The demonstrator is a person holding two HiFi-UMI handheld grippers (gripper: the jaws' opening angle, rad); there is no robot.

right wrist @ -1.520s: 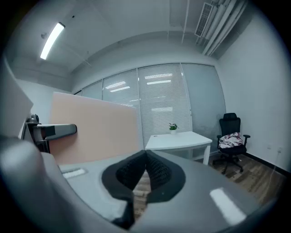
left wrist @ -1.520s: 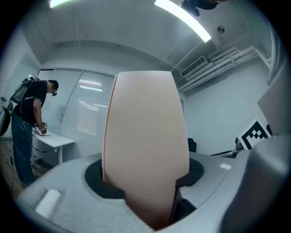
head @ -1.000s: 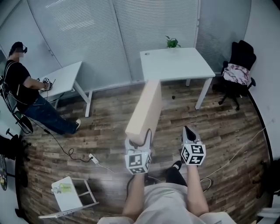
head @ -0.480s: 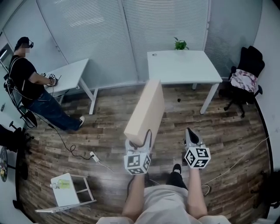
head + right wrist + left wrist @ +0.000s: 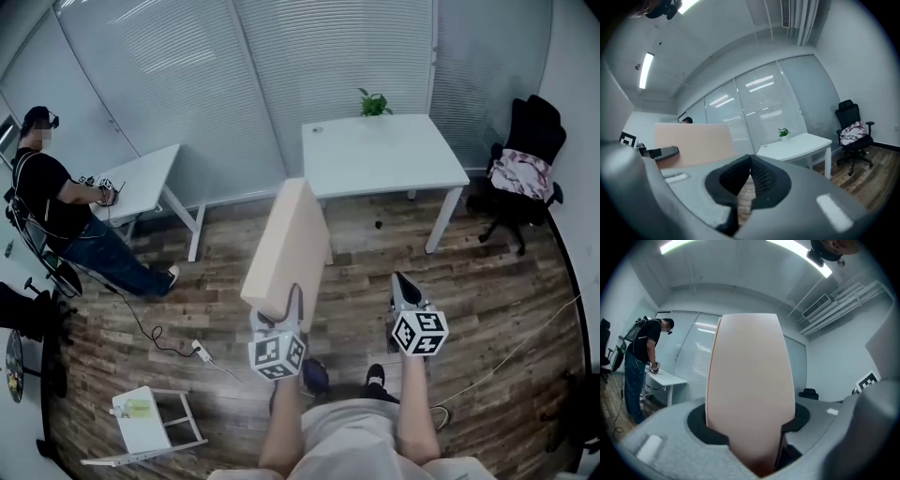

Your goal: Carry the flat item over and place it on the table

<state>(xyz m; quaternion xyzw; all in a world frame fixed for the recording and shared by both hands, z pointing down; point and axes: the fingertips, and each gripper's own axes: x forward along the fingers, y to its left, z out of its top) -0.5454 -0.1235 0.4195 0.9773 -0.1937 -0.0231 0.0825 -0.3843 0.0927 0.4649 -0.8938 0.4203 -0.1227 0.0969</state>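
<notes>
Wood-floored office, mid-carry: left gripper [image 5: 278, 317] clamps the beige board [image 5: 286, 246]; right gripper [image 5: 401, 284] closed, empty. Next, walk to the white table [image 5: 380, 155].

small office room, white table [image 5: 380, 155] with a potted plant [image 5: 373, 101], second white desk [image 5: 141, 178] with a person [image 5: 52, 192] at it, black swivel chair [image 5: 527, 155], glass partition walls with blinds [image 5: 187, 84], wood-plank floor [image 5: 497, 281], strip light [image 5: 646, 70] on the ceiling

Even, cool ceiling-strip light [image 5: 684, 243] — soft shadows; heavy fisheye, dark vignetted corners, near parts blurred.
</notes>
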